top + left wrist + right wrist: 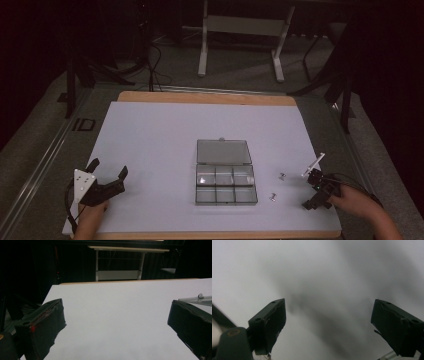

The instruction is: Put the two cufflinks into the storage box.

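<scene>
So the clear box sits open mid-table, lid flat behind it. Two small metal bits lie just right of it, near the right gripper, jaws apart. Left gripper hovers well left of the box, jaws wide apart too.

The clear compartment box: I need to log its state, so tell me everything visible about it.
The clear compartment box looks like transparent plastic, with six compartments in two rows of three. Its hinged lid lies open flat behind it, a small latch tab at the far edge. It sits mid-table on the white table surface; neither gripper touches it.
</scene>
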Demonstrator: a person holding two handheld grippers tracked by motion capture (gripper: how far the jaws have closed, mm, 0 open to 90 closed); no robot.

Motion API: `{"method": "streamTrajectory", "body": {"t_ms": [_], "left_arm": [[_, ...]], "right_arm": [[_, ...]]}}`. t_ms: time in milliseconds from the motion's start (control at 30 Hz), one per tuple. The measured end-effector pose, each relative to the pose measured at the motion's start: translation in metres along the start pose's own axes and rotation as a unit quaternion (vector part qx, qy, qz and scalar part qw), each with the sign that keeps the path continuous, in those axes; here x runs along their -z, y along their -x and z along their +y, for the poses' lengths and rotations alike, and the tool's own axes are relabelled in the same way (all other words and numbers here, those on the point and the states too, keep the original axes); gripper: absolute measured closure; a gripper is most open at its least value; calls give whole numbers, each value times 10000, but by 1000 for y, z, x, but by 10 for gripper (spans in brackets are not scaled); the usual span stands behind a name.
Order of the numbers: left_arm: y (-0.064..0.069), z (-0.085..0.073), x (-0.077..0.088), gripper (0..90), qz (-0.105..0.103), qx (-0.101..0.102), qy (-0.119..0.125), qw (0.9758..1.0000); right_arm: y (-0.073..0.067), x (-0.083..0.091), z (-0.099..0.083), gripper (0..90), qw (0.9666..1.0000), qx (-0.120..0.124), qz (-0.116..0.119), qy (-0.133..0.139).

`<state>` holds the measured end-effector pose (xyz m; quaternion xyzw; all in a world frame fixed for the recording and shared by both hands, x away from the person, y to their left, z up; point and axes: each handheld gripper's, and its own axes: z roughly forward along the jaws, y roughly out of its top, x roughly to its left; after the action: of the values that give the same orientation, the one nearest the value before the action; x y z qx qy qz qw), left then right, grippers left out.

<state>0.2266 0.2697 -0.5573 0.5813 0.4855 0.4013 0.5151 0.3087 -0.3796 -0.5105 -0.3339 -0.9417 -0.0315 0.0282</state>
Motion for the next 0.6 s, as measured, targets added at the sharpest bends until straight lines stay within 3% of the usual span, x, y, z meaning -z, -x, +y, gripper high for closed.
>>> {"method": "streamTrajectory", "body": {"t_ms": [133,167,333,433,533,600], "left_arm": [[0,0,0,16,0,-2,-6,10000],[0,0,0,16,0,-2,-6,10000],[0,0,0,16,-4,5,-8,10000],[0,0,0,15,-5,3,-7,10000],[0,0,0,15,-8,4,-7,10000],[0,0,0,15,-5,-1,-5,10000]], "right_arm": [[-8,-4,1,141,9986,464,19,-269],[-8,-4,1,141,9986,464,19,-269],[-15,-1,5,152,9953,914,23,-305],[-18,0,9,218,9949,969,150,-232],[-22,1,13,207,9932,1154,92,-137],[-24,1,16,208,9928,1173,238,-95]]}}
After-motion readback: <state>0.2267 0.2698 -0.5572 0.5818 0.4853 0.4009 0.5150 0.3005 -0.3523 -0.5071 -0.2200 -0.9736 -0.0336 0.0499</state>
